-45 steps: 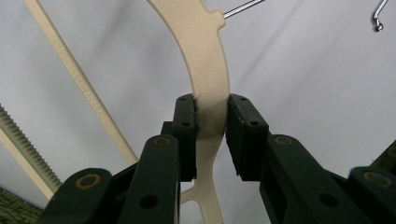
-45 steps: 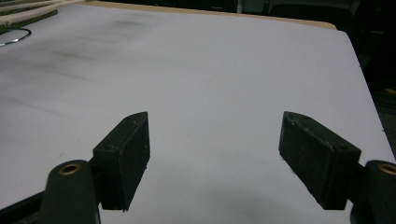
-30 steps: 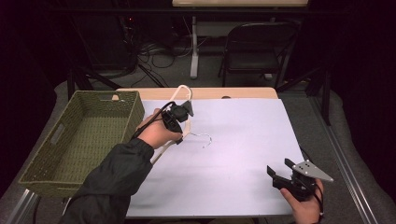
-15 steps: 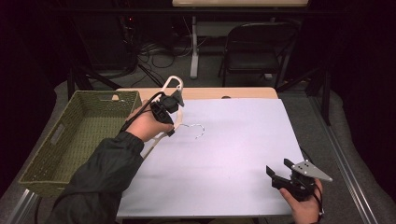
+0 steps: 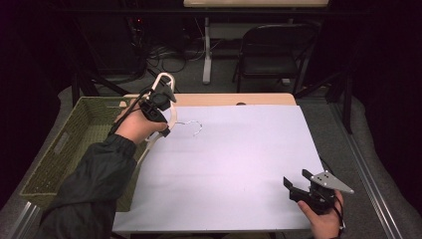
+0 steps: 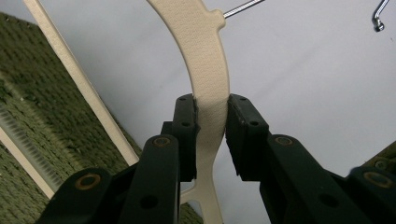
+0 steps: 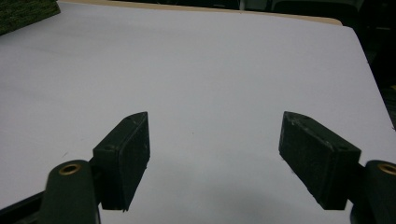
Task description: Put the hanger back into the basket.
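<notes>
**Left tongs clamp a cream hanger at the bench's far left corner**

The left tongs (image 6: 211, 135) are clamped on a cream hanger (image 6: 210, 60): in the left gripper view the two black jaws press flat against either side of its curved, textured arm, with no gap showing. The hanger's thin lower bar runs slantwise past the jaws on the left of that view, and its metal hook (image 6: 379, 16) juts out at the upper right, over the white sheet.

In the high view the left tongs (image 5: 161, 102) hold the hanger (image 5: 166, 82) raised above the far left part of the bench (image 5: 234, 99), just beside the woven green basket (image 5: 54, 164) that sits along the bench's left edge. One end of the hanger rises past the bench's far edge; the other slopes down toward the person's dark sleeve (image 5: 94, 184). The wire hook (image 5: 194, 127) hangs over the white sheet (image 5: 239, 169), just right of the hand.

The right tongs (image 5: 298, 188) rest at the near right corner of the sheet, well apart from the hanger. In the right gripper view the right tongs (image 7: 215, 154) stand wide apart with bare white sheet between them.
</notes>
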`<state>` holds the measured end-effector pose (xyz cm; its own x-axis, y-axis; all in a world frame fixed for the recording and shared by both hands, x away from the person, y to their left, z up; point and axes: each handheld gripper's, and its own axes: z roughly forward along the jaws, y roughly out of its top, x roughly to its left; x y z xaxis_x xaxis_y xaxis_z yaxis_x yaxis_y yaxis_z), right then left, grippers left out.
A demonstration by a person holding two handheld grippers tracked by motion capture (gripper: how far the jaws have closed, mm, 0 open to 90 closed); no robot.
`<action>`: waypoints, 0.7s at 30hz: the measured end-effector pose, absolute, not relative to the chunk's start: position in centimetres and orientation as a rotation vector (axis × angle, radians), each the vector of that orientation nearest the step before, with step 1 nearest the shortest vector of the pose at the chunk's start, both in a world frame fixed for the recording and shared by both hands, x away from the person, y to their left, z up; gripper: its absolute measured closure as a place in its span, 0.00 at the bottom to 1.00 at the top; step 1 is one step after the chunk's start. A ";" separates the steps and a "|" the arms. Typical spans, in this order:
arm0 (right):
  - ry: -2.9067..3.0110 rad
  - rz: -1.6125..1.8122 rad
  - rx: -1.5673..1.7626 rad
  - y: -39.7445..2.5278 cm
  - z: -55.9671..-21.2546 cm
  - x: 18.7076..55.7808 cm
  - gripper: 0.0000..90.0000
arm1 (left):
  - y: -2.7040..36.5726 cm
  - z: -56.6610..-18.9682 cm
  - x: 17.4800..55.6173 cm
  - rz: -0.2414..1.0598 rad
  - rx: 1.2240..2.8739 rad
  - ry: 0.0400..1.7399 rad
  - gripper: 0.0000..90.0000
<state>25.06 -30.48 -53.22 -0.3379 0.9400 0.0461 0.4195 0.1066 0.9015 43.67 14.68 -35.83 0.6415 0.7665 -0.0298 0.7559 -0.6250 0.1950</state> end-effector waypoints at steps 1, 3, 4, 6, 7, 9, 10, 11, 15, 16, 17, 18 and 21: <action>1.825 1.194 1.326 -30.5 -53.2 25.1 0.27 | 15.2 -35.9 43.9 0.076 2.661 1.269 0.83; 1.817 1.196 1.322 -30.4 -53.3 25.1 0.27 | 16.0 -35.9 44.1 0.062 2.632 1.296 0.83; 1.816 1.197 1.320 -30.4 -53.3 25.2 0.27 | 16.4 -35.9 44.2 0.060 2.619 1.305 0.83; 1.816 1.200 1.324 -30.4 -53.3 25.1 0.27 | 17.2 -35.9 44.5 0.044 2.583 1.333 0.83; 1.817 1.200 1.325 -30.4 -53.3 25.2 0.27 | 17.7 -35.8 44.6 0.041 2.565 1.350 0.83; 1.813 1.201 1.324 -30.4 -53.3 25.1 0.27 | 18.5 -35.8 44.7 0.039 2.534 1.375 0.83; 1.824 1.193 1.329 -30.5 -53.3 25.1 0.27 | 19.0 -35.7 44.8 0.029 2.516 1.388 0.83; 1.811 1.203 1.323 -30.4 -53.3 25.1 0.27 | 19.4 -35.7 44.8 0.024 2.493 1.399 0.83; 1.821 1.192 1.328 -30.5 -53.3 25.1 0.27 | 21.3 -35.5 44.9 -0.006 2.407 1.427 0.83; 1.820 1.192 1.330 -30.5 -53.3 25.1 0.27 | 21.7 -35.5 44.9 -0.018 2.385 1.433 0.83; 1.808 1.203 1.321 -30.4 -53.3 25.1 0.27 | 22.1 -35.4 44.9 -0.026 2.372 1.439 0.83; 1.807 1.204 1.319 -30.4 -53.3 25.1 0.27 | 22.6 -35.4 44.8 -0.034 2.341 1.452 0.83; 1.824 1.191 1.326 -30.5 -53.2 25.0 0.27 | 23.6 -35.4 44.6 -0.029 2.308 1.472 0.83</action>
<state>25.05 -30.45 -53.23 -0.3357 0.9408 0.0460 0.4205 0.1060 0.9011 44.56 23.63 -35.44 0.4448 0.8659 -0.2287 0.8744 -0.3646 0.3202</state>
